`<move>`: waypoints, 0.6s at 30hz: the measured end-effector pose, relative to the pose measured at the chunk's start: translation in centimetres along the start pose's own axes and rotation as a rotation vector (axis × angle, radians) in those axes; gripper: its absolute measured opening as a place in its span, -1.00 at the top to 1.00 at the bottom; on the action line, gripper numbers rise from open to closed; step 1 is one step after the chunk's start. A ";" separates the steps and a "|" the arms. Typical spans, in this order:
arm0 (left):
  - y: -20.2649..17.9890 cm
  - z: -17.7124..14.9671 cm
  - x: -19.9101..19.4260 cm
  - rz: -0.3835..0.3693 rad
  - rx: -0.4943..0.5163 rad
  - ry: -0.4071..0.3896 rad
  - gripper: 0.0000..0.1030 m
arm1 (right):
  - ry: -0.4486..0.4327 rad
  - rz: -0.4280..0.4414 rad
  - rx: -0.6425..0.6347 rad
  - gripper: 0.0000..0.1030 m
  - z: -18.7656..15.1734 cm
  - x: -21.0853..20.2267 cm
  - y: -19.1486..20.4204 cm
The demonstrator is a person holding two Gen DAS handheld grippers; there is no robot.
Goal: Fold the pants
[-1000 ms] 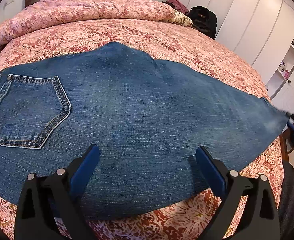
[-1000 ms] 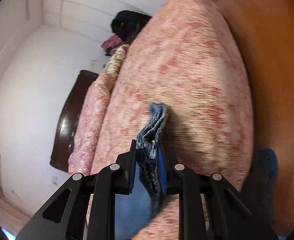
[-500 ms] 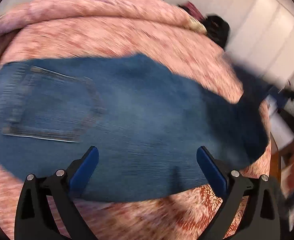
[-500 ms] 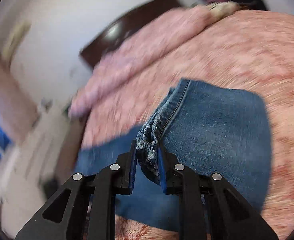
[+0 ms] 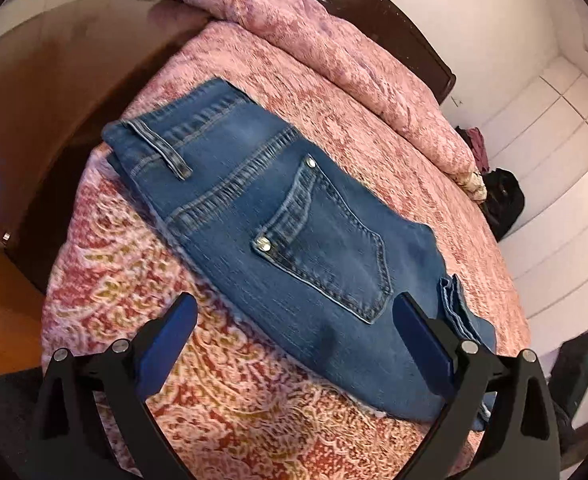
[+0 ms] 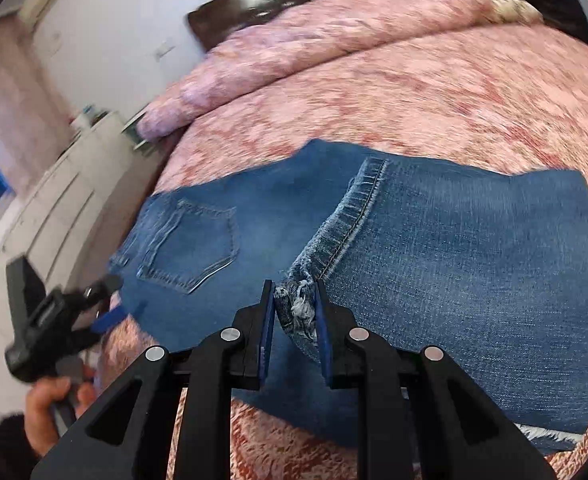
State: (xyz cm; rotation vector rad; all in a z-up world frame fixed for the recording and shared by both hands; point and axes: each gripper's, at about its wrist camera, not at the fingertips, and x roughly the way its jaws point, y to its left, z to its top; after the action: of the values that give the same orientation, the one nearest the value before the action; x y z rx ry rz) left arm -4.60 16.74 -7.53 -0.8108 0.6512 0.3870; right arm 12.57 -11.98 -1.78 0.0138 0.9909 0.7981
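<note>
Blue jeans lie on the pink bedspread, waistband at the far left, back pocket facing up. My left gripper is open and empty, hovering over the near edge of the jeans below the pocket. My right gripper is shut on the frayed leg hems and has the legs folded over the upper jeans. The hems also show in the left wrist view, beside the left gripper's right finger. The left gripper shows in the right wrist view, at the jeans' left edge.
A rolled pink quilt lies along the dark headboard. A dark wooden nightstand stands left of the bed. A black bag sits by the white wardrobe at the far right. The bedspread extends toward me.
My right gripper swung the leg hems from the far right across to the pocket area, folding the legs over. My left gripper shifted left toward the waistband end, staying open.
</note>
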 end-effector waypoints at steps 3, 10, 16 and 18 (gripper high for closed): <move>0.5 -0.2 -0.1 0.019 -0.018 -0.003 -0.90 | 0.042 -0.021 -0.028 0.64 -0.9 2.0 0.7; 1.8 0.0 -0.5 0.084 -0.071 -0.036 -0.90 | 0.097 -0.039 -0.051 0.64 -1.8 3.7 0.0; 3.6 0.0 -1.4 0.027 -0.168 -0.058 -0.90 | 0.069 -0.048 -0.057 0.64 -2.4 3.6 0.1; 4.8 0.2 -1.5 -0.039 -0.245 -0.067 -0.90 | 0.065 -0.027 -0.038 0.64 -2.3 3.6 -0.4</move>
State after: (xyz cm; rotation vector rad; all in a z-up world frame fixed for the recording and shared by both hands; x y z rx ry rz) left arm -8.26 19.82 -9.08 -1.0381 0.5309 0.4622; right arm 12.13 -10.81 -5.94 -0.0588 1.0350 0.7965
